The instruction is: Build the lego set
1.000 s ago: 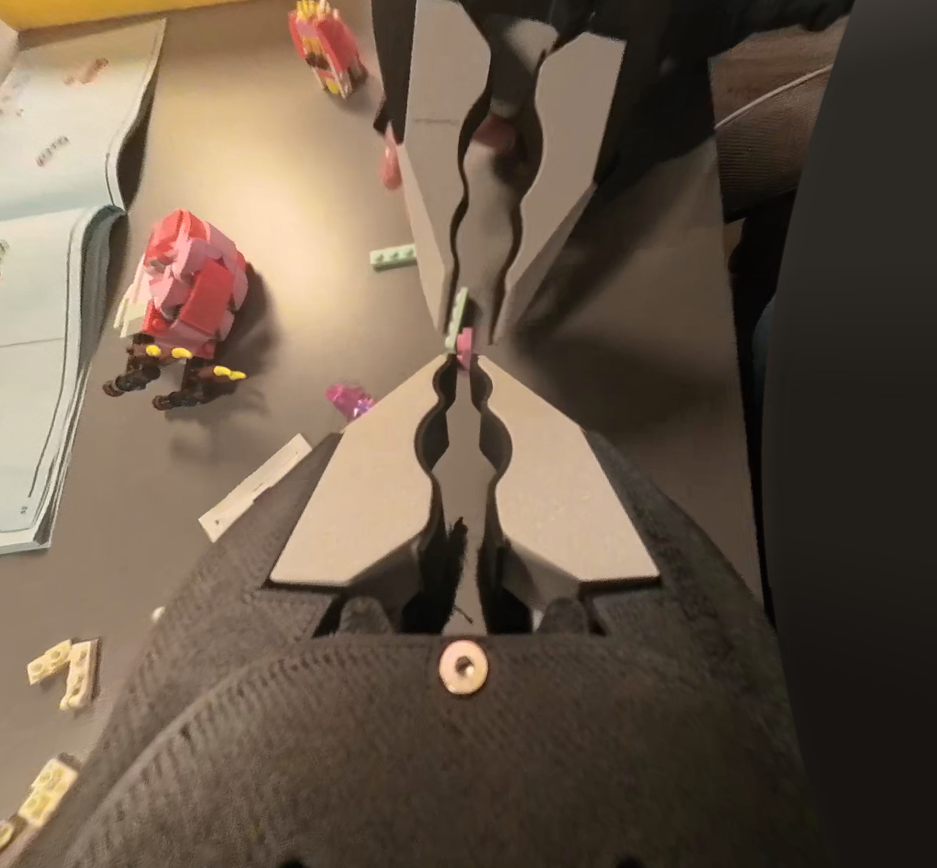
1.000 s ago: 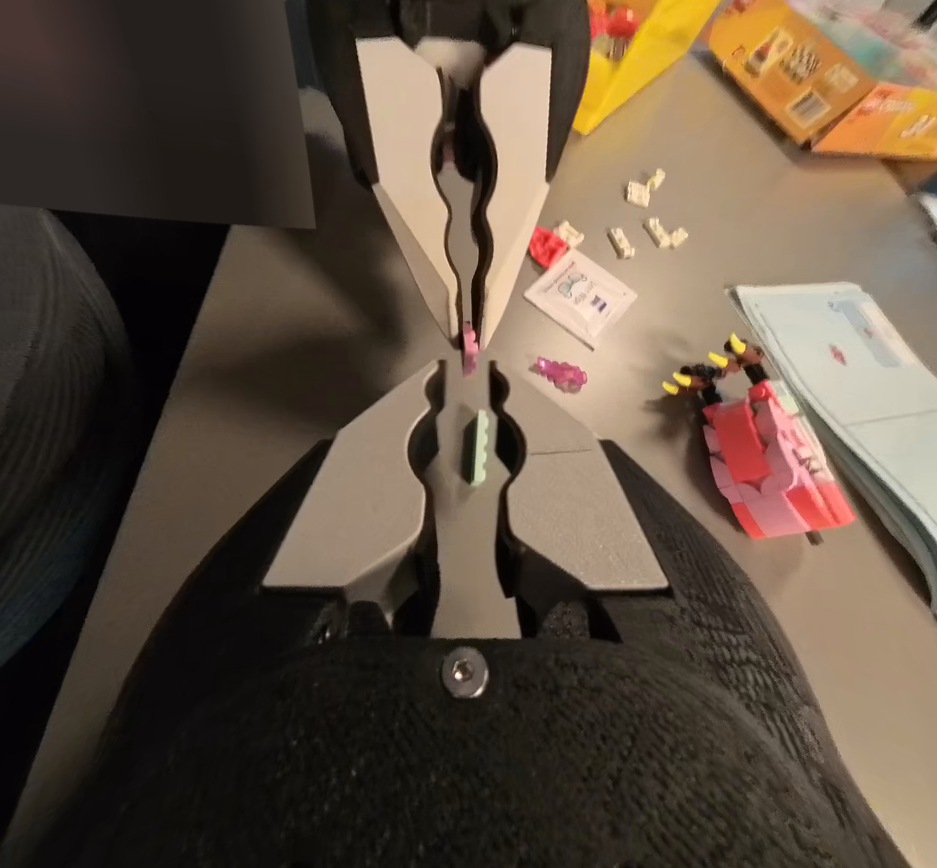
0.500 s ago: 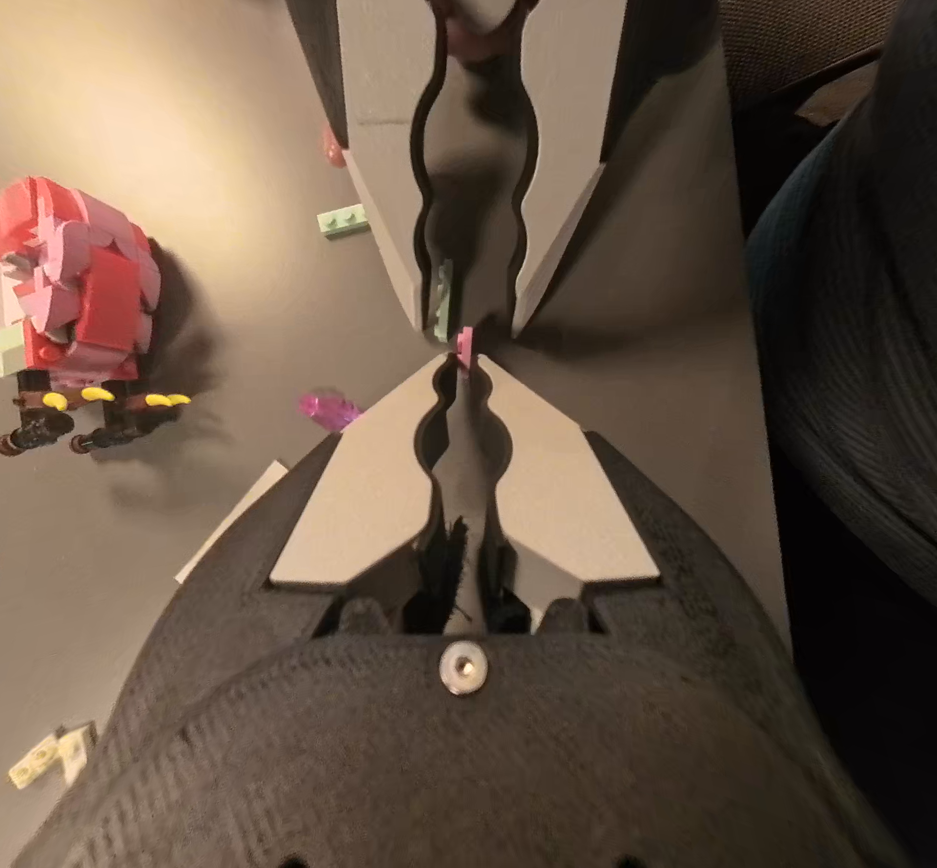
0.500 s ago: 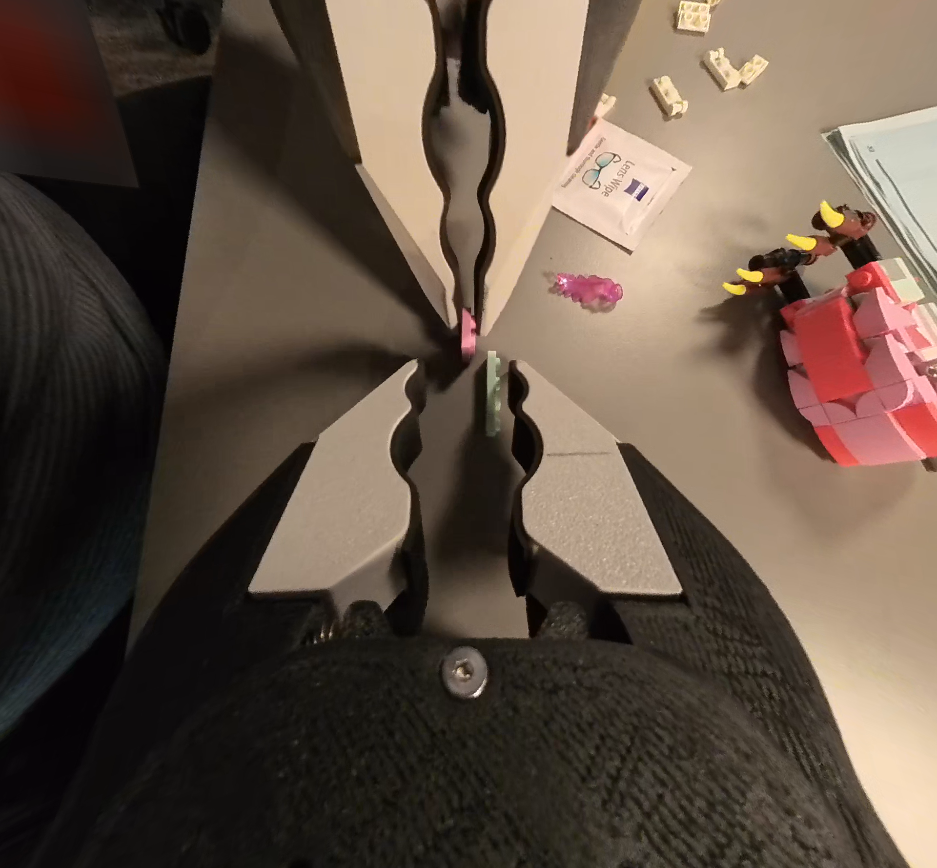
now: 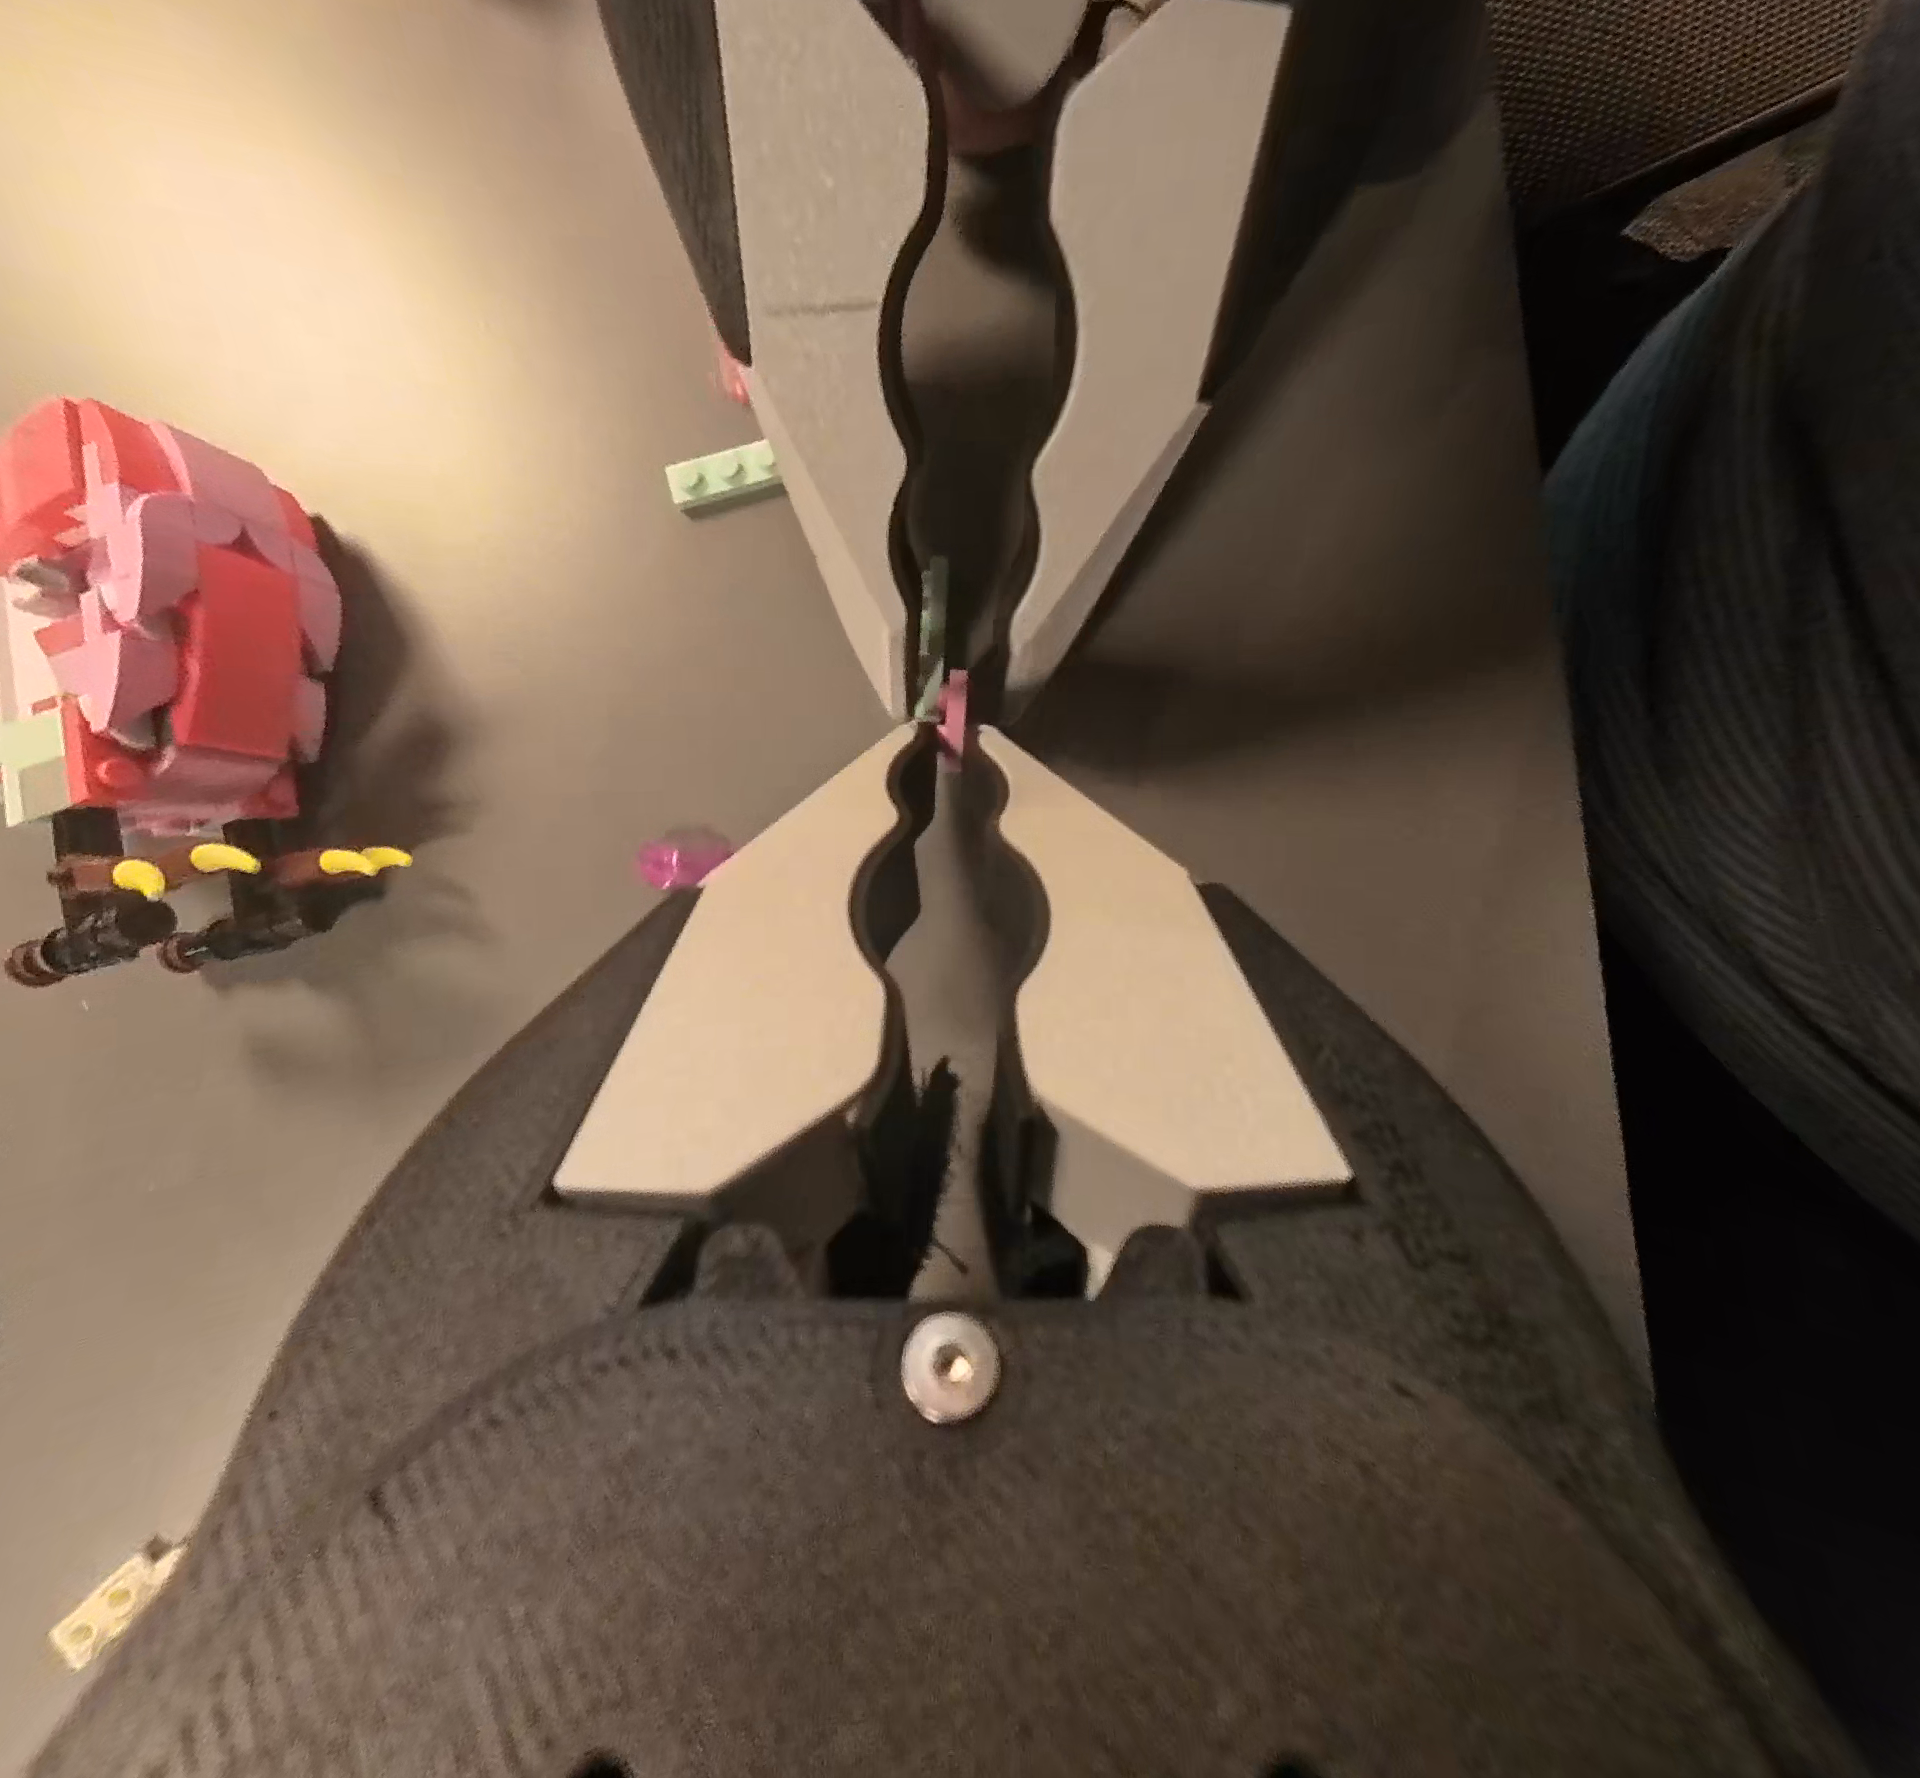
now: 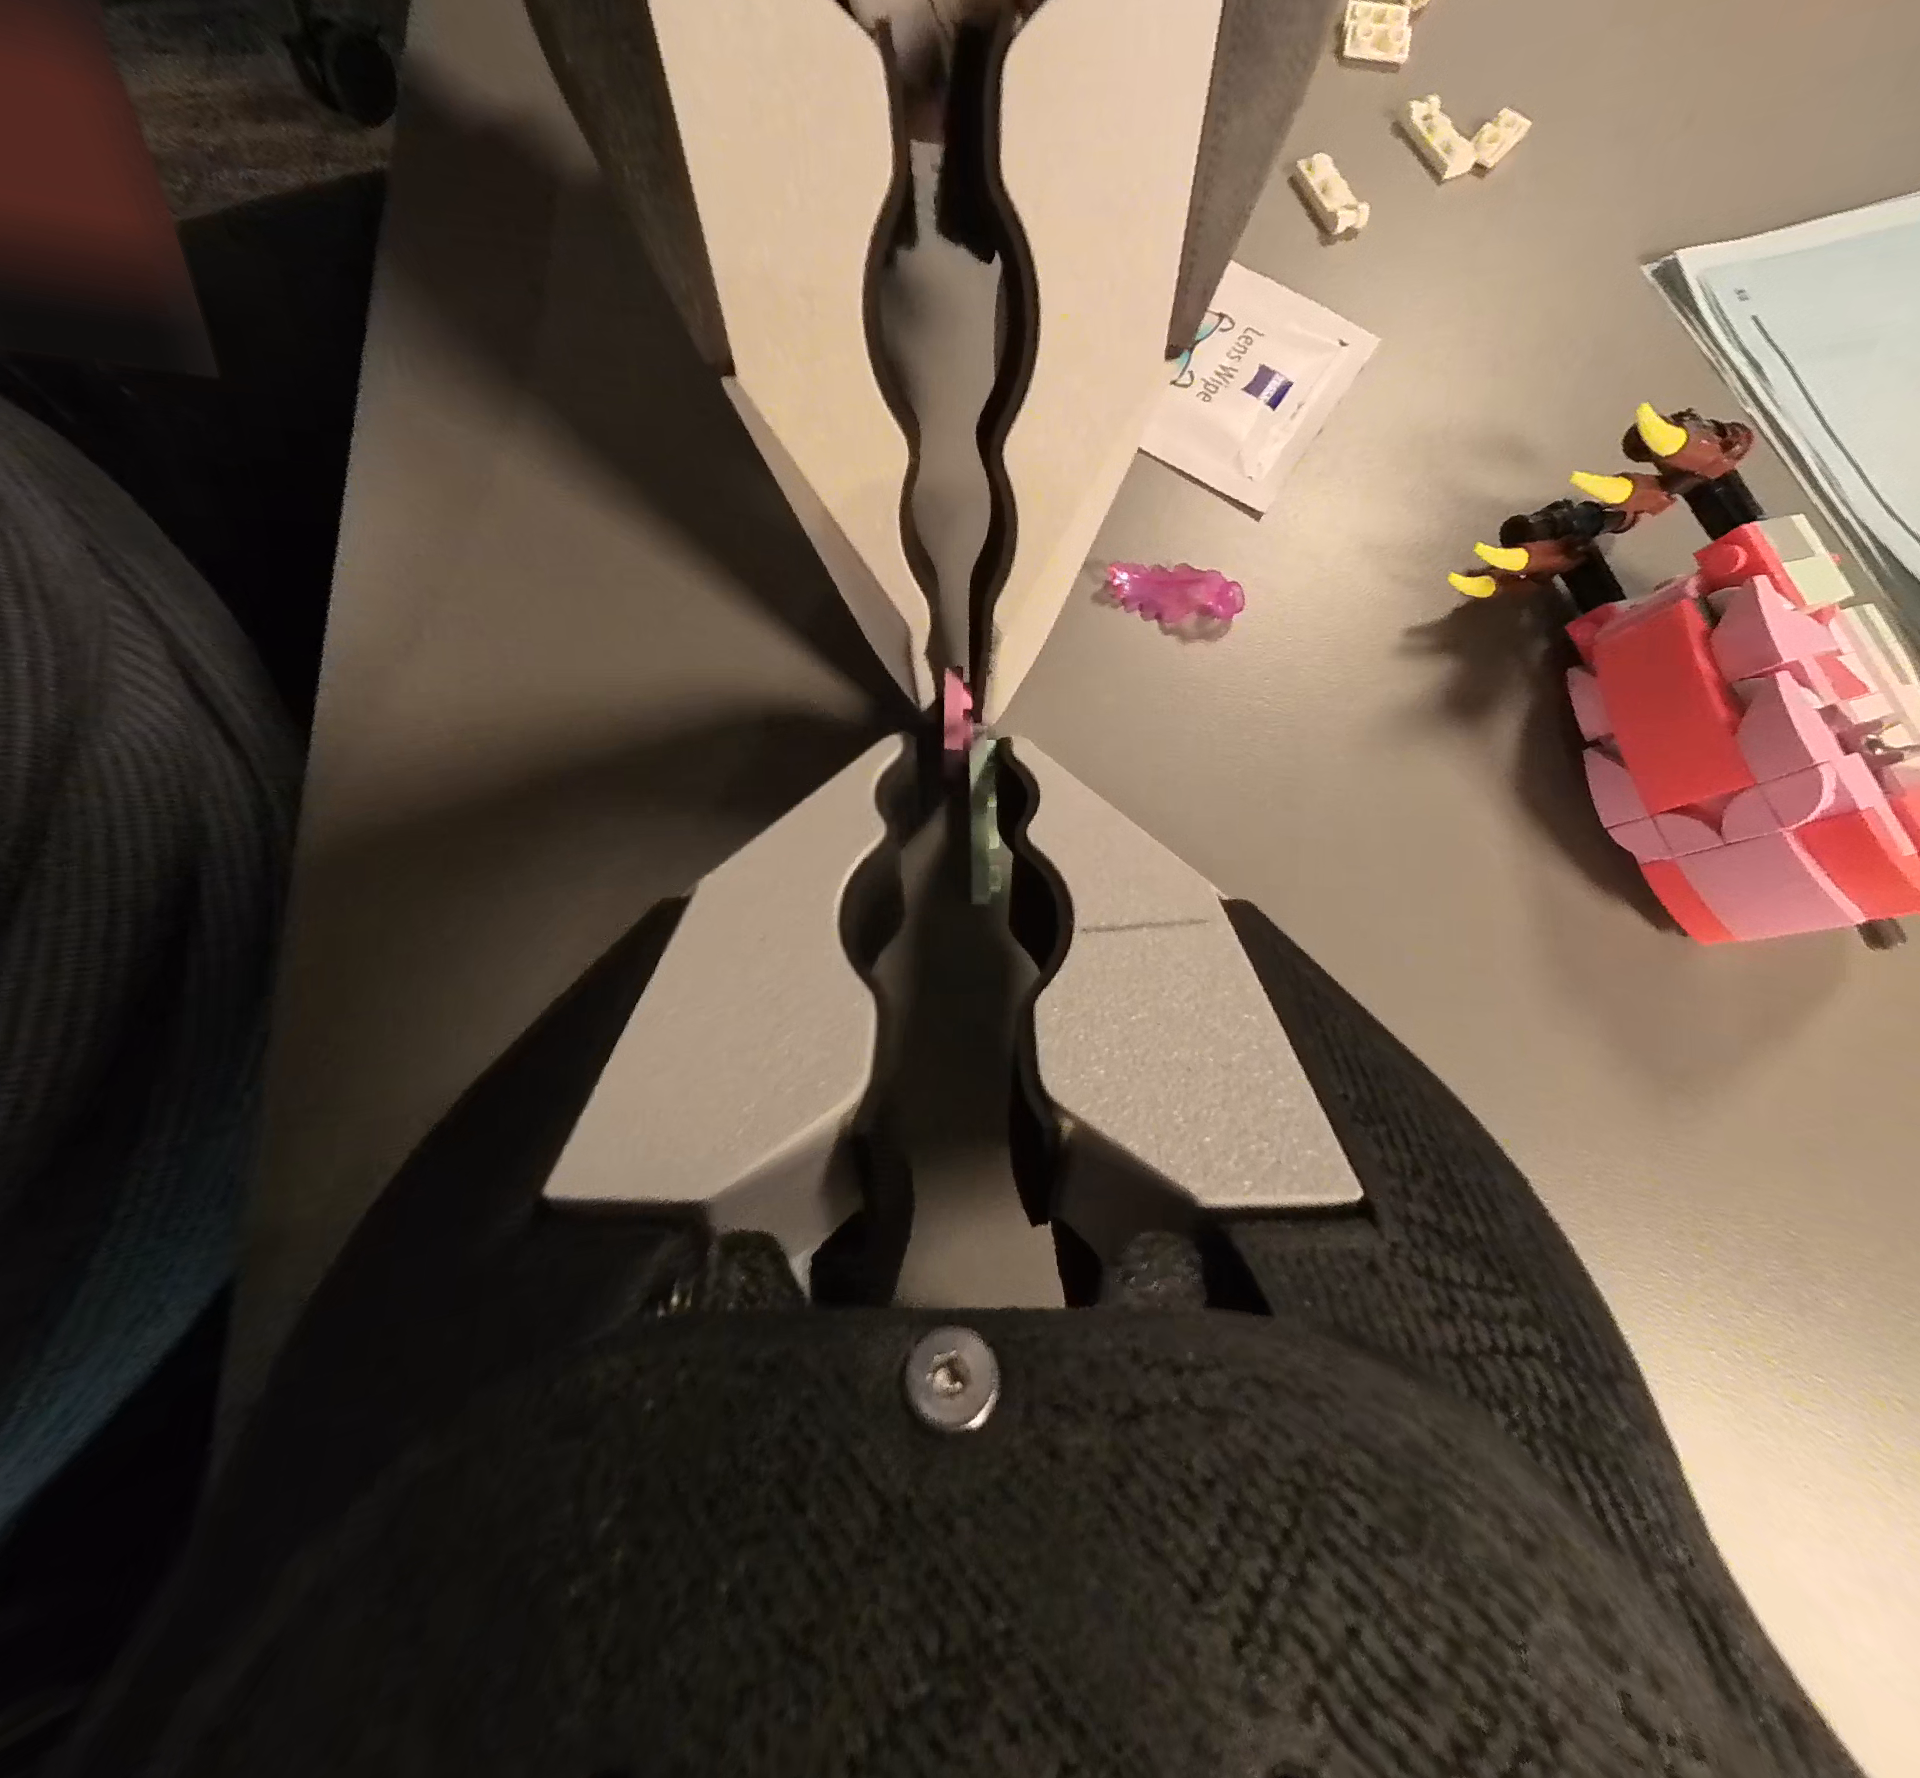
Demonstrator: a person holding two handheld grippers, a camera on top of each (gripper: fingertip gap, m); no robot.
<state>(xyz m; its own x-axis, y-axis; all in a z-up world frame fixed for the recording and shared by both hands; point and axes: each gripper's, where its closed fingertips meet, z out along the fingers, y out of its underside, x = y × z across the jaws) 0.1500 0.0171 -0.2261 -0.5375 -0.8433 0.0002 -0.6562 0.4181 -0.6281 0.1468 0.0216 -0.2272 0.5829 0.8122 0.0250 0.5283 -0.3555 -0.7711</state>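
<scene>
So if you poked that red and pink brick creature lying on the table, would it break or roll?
The red and pink brick creature would probably slide, not roll: it lies on its blocky side on the smooth table. Its thin dark legs with yellow claws stick out and look likeliest to snap off. It is built of many small bricks, so a hard poke might loosen some.

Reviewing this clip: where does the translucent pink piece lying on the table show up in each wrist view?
Left wrist view: translucent pink piece, left of centre, partly hidden behind the left claw's finger.
Right wrist view: translucent pink piece, right of centre, in full view on the table.
Shared landmark: red and pink brick model, far left in one view, far right in the other.
</scene>
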